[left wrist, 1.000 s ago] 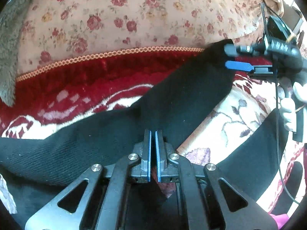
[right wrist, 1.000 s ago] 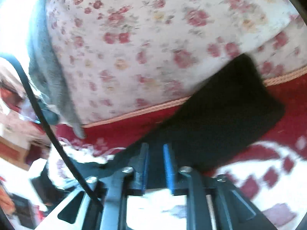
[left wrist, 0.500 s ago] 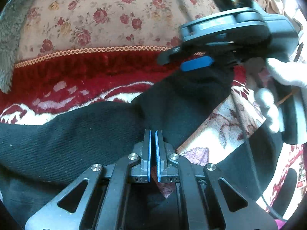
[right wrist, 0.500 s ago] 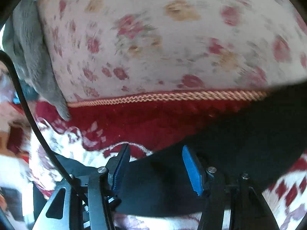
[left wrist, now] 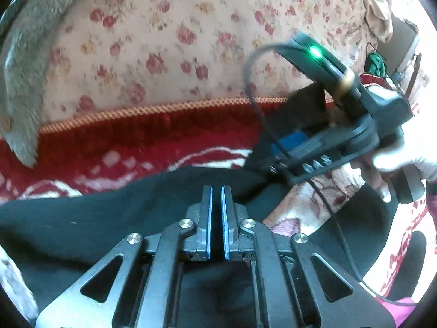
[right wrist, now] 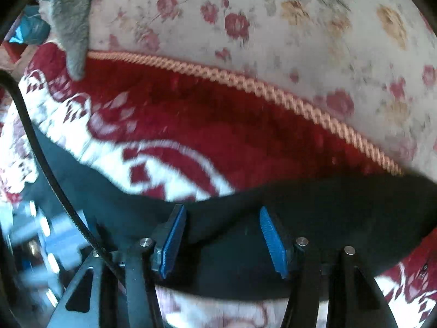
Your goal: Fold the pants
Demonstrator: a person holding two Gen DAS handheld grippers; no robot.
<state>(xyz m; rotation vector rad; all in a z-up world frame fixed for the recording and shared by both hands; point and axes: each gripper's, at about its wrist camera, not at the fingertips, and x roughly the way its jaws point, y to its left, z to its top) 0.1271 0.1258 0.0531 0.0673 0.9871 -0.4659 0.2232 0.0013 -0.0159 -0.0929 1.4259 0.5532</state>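
floral cushion (left wrist: 169, 41) ahead, red rug (right wrist: 191, 125) open

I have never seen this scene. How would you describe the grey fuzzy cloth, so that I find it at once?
Start from the big cream cover with red roses at the back. Its lower border is an orange braided cord, and below that lies the red and white blanket. The grey fuzzy cloth hangs over the cover's left end, its tip reaching the blanket; it alone is plain, furry and without pattern.

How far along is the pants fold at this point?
Early. The black pants still lie spread over the red blanket, one leg laid across. The left gripper is shut at the fabric; the right gripper stands open over it. Further folds remain.
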